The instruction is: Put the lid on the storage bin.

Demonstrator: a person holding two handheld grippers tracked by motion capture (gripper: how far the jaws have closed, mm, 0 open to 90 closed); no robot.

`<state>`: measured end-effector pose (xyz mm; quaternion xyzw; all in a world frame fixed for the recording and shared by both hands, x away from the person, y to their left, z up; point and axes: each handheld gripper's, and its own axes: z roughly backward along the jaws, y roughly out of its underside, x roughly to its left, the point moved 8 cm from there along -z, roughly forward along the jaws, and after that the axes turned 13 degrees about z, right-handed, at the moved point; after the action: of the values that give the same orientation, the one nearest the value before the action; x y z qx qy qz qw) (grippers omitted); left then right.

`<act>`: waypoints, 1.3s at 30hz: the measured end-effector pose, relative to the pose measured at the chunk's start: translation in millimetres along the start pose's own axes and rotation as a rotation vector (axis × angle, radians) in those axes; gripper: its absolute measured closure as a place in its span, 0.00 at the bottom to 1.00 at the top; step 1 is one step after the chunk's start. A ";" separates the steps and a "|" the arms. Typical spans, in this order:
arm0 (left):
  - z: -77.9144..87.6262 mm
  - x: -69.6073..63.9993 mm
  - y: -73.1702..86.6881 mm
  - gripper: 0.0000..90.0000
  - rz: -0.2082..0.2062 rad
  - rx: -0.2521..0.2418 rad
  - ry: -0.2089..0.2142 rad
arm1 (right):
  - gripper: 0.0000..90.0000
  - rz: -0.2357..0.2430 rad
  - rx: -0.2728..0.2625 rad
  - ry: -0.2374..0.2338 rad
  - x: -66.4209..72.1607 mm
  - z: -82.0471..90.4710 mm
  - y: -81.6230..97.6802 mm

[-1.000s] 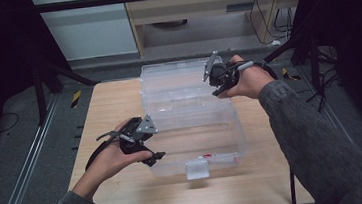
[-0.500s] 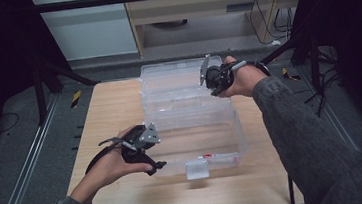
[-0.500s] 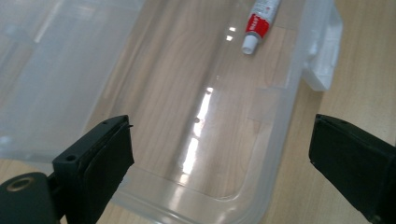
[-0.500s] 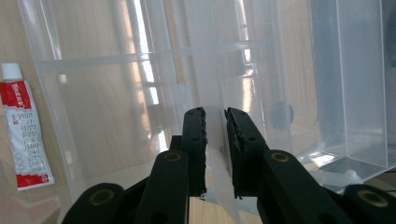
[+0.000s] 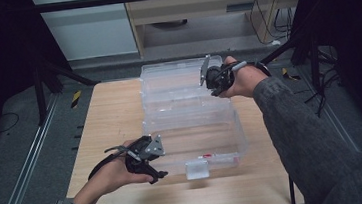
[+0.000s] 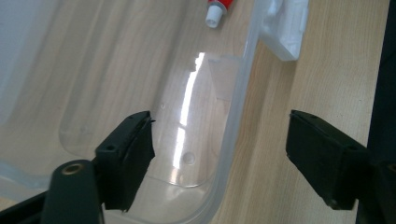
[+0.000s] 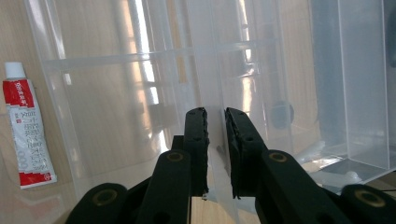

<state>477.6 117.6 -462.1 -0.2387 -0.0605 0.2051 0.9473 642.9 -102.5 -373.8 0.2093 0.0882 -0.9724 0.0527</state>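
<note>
Clear plastic storage box point(image 5: 192, 131) sits mid-table on the wooden table point(image 5: 110, 114), its hinged lid point(image 5: 179, 79) open and lying toward the far edge; a red-and-white tube point(image 7: 25, 126) lies inside, near the front wall by the white latch point(image 5: 197, 169).

Right gripper point(image 5: 211, 76): jaws drawn nearly together on a thin clear wall of the lid, seen edge-on between the pads in the right gripper view; judged clamped on the lid's edge, hand held raised over the far part of the box.

Left gripper point(image 5: 146, 158): jaws spread wide, holding nothing; in the left gripper view the rounded front corner of the box rim point(image 6: 229, 140) runs up between the two jaws, one jaw over the box interior, the other over bare table; no contact visible.

Step in hand, as judged: lid handling, most likely swinging it over the base to close, with the left gripper standing by to steady the front corner.

Next move calls for: the right grip kept firm on slippery thin plastic while the lid pivots on its hinge; the left gripper either closing on the rim or pressing the base so that it doesn't slide; the latch lined up at the front edge; tube clear of the rim line.
</note>
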 end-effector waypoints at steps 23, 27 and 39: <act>-20.3 0.4 0.4 0.84 0.003 0.076 0.060 | 0.88 -0.002 -0.007 0.004 0.2 -0.1 -0.5; -20.1 -1.0 0.5 0.89 0.020 0.069 0.060 | 0.89 0.006 -0.012 -0.001 1.1 0.8 -1.0; -18.8 -0.3 0.1 0.89 0.050 0.060 0.007 | 0.94 0.035 -0.022 -0.004 6.6 6.7 -6.8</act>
<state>481.3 109.5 -478.7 -0.2125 -0.0449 0.2296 0.9487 633.3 -97.6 -369.5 0.2082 0.0949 -0.9708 0.0721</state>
